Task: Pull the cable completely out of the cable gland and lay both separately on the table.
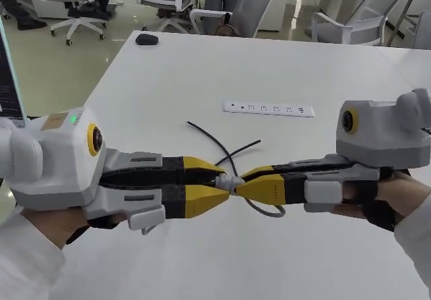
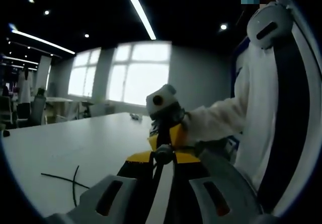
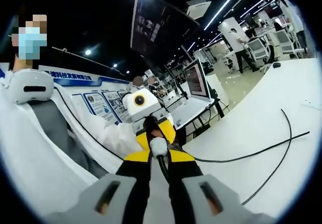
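"Where have they got to? Start from the left."

"The left gripper [image 1: 215, 182] is held low over the table [image 1: 175, 77]. Its yellow jaws are pinched right down to the tips, and from its own view they look clamped on the round body of the cable gland [image 1: 229, 181]. The gland is in the air between the two noses, not on the table."

"And the cable?"

"The cable [image 1: 266, 214] is not yet out. It runs through the gland. Its dark strands trail up across the tabletop and a grey loop sags beneath the other tool."

"And on the right?"

"The right gripper [image 1: 248, 184] meets the left one nose to nose. Its jaws are closed as well. In the right gripper view the cable passes back between them just behind the gland, so I'd say it is nipping the cable, though it's so tight in there I wouldn't swear to it."

"So this is the pulling step?"

"I'd judge so, and barely begun. Next the two hands need to draw straight apart along the cable's line. The gland has to be held firm and the pull kept steady so the cable slides out rather than kinks. Then each piece goes down on its own patch of table."
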`<move>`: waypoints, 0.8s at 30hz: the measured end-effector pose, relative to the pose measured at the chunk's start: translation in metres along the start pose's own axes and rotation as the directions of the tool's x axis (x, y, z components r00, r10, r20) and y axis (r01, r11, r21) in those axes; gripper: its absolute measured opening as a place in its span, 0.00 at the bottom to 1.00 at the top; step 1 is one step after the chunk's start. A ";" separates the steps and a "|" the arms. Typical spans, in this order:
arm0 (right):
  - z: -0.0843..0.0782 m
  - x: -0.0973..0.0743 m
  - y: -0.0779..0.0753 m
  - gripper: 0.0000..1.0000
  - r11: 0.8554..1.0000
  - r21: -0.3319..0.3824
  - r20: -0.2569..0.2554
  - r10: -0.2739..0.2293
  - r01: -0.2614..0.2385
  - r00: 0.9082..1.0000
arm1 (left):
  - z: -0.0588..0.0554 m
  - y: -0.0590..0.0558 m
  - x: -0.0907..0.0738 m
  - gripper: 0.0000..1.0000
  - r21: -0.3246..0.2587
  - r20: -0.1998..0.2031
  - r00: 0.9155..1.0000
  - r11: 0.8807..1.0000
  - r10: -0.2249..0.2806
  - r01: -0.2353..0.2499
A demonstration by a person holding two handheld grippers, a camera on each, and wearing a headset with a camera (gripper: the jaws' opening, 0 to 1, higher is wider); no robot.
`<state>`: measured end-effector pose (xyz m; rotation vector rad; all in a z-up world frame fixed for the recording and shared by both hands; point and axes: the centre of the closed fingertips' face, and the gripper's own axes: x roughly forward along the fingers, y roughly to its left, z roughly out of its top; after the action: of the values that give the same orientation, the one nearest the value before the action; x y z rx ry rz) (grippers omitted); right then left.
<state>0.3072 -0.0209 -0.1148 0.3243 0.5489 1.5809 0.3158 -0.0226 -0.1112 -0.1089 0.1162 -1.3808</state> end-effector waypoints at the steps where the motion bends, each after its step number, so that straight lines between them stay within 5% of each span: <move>1: 0.001 -0.001 -0.001 0.09 0.999 -0.036 -0.007 -0.015 0.015 1.000 | 0.000 0.001 0.000 0.15 -0.013 -0.004 1.000 1.000 0.001 -0.001; 5: 0.002 -0.001 0.002 0.08 0.994 -0.102 -0.052 -0.056 0.051 0.997 | 0.000 -0.001 0.000 0.14 -0.052 0.002 1.000 0.999 -0.003 0.003; 7: 0.001 -0.002 0.005 0.08 0.998 -0.057 -0.075 -0.038 0.034 0.996 | 0.001 -0.004 0.001 0.14 -0.051 0.004 1.000 0.999 -0.015 0.016; 11: -0.003 -0.003 0.004 0.08 0.995 -0.083 -0.123 -0.069 0.059 0.990 | -0.001 -0.006 0.004 0.14 -0.057 -0.025 1.000 0.998 -0.010 0.008; 14: -0.005 -0.005 0.015 0.08 1.000 0.020 -0.172 -0.013 0.016 0.985 | 0.003 -0.015 0.003 0.15 -0.065 -0.003 0.999 0.996 -0.053 0.052; 16: 0.001 -0.008 0.008 0.08 0.999 0.032 -0.161 -0.020 0.026 0.987 | 0.007 -0.012 0.005 0.16 -0.004 0.013 1.000 1.000 -0.010 0.010; 20: 0.001 -0.010 0.009 0.08 0.993 0.119 -0.204 0.033 -0.009 0.978 | 0.012 -0.017 0.008 0.17 0.123 0.042 0.999 0.992 -0.023 0.018; 24: 0.002 -0.011 0.010 0.08 0.983 0.181 -0.223 0.076 -0.036 0.972 | 0.013 -0.018 0.007 0.17 0.125 0.035 0.999 0.992 -0.031 0.026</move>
<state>0.3004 -0.0314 -0.1063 0.2932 0.8689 1.6389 0.3012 -0.0331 -0.0963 -0.0325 -0.0025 -1.4106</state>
